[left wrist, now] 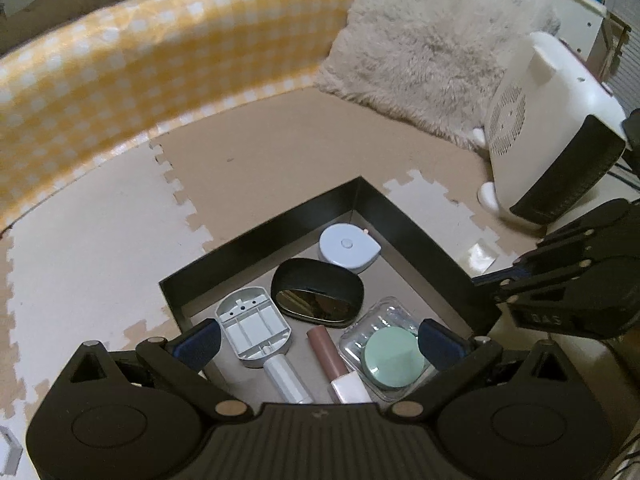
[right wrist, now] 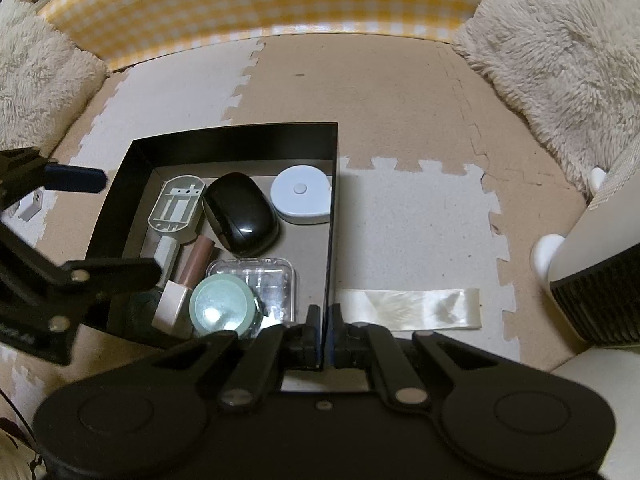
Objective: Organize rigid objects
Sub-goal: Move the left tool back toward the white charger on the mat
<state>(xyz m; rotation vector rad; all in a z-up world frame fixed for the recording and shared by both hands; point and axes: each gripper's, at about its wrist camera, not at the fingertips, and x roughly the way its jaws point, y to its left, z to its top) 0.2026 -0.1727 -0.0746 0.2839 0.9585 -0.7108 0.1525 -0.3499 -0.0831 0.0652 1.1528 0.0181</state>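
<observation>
Foam floor mat (right wrist: pixel 420 208); left tongs (left wrist: pixel 320 338) wide, right tongs (right wrist: pixel 325 320) pinching black tray (right wrist: pixel 240 140) wall.

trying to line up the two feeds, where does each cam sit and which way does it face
Left wrist: on the left hand-held gripper, open, angled down over the black tray; the right hand-held gripper shows at its right.
Right wrist: on the right hand-held gripper, shut on the tray's wall, looking steeply down.
Shared: tray, black mouse, green disc.

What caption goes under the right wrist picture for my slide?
Right gripper shut on the black box wall, with a mouse, tape measure and green disc inside.
</observation>
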